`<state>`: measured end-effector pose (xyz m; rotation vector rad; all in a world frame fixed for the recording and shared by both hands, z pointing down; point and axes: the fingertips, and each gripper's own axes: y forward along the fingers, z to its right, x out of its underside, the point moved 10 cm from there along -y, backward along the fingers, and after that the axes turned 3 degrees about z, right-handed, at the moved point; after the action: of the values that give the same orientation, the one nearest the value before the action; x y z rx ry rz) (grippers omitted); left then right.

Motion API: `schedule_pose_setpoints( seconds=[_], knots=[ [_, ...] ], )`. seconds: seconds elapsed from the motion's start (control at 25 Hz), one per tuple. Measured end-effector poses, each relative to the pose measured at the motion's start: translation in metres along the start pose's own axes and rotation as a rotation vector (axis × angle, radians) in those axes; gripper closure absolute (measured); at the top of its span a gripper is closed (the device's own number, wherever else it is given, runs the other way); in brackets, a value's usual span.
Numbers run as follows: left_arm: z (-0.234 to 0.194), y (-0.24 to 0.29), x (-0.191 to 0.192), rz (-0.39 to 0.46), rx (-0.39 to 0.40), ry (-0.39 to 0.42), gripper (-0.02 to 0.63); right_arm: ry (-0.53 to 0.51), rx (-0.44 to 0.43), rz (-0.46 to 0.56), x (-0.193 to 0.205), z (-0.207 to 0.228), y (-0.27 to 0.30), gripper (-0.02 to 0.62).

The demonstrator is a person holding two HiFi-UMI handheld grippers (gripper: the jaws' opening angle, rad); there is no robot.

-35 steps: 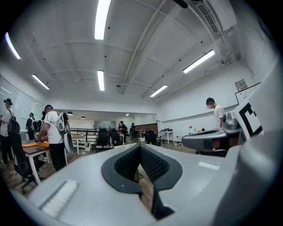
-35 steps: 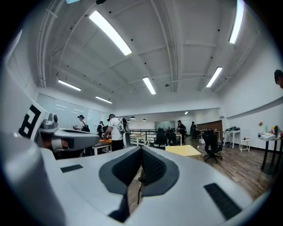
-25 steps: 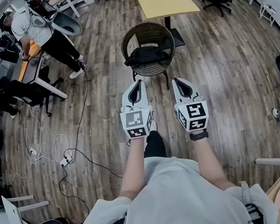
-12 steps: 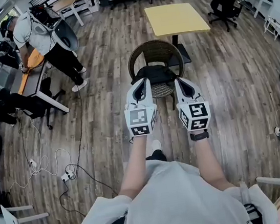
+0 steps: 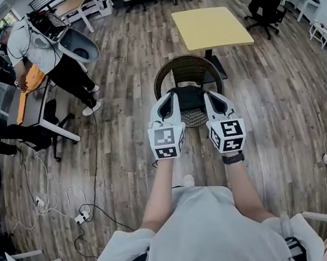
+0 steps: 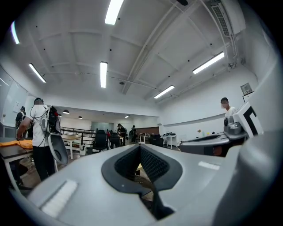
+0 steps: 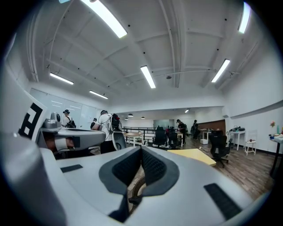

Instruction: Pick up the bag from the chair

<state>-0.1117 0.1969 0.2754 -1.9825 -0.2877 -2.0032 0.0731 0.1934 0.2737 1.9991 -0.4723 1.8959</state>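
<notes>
head view / bag: black bag [image 5: 188, 96] lies on the seat of the wicker chair [image 5: 186, 67], straight ahead of the person. It shows between the two gripper tips, which cover its sides.
head view / left gripper: left gripper [image 5: 169, 96] is held out level, tip over the left edge of the seat, marker cube facing the camera. Can't tell from here whether it touches the bag.
head view / right gripper: right gripper [image 5: 209, 94] runs parallel to the left one and near it, tip over the right edge of the seat.
head view / surroundings: yellow table [image 5: 212, 26] just behind the chair. Wood floor [image 5: 280, 98]. Person [image 5: 39, 42] standing far left. Cables [image 5: 52, 200] on the floor lower left.
left gripper view / jaws: left gripper [image 6: 139, 146] jaws pressed together, nothing between the pads.
left gripper view / rest: right gripper [image 6: 208, 142] body at the right. Person [image 6: 40, 128] with a backpack at the left.
right gripper view / jaws: right gripper [image 7: 141, 150] jaws pressed together, nothing pinched. Curved rim of the wicker chair [image 7: 136, 187] shows in the gap below the pads.
right gripper view / rest: yellow table [image 7: 194, 155] ahead to the right, office chair [image 7: 219, 148] beyond it. Left gripper [image 7: 70, 137] body at the left.
</notes>
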Motion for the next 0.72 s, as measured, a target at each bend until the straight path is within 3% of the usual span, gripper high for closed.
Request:
schedule_pose_setpoints(
  seconds=[0.32, 0.72],
  knots=[
    [-0.032, 0.033, 0.038, -0.057, -0.010, -0.077, 0.595, -0.032, -0.047, -0.092, 0.026, -0.010, 0.047, 0.586],
    [-0.051, 0.104, 0.077, -0.148, -0.023, -0.094, 0.595, 0.022, -0.015, -0.159, 0.057, 0.048, 0.107, 0.586]
  ],
)
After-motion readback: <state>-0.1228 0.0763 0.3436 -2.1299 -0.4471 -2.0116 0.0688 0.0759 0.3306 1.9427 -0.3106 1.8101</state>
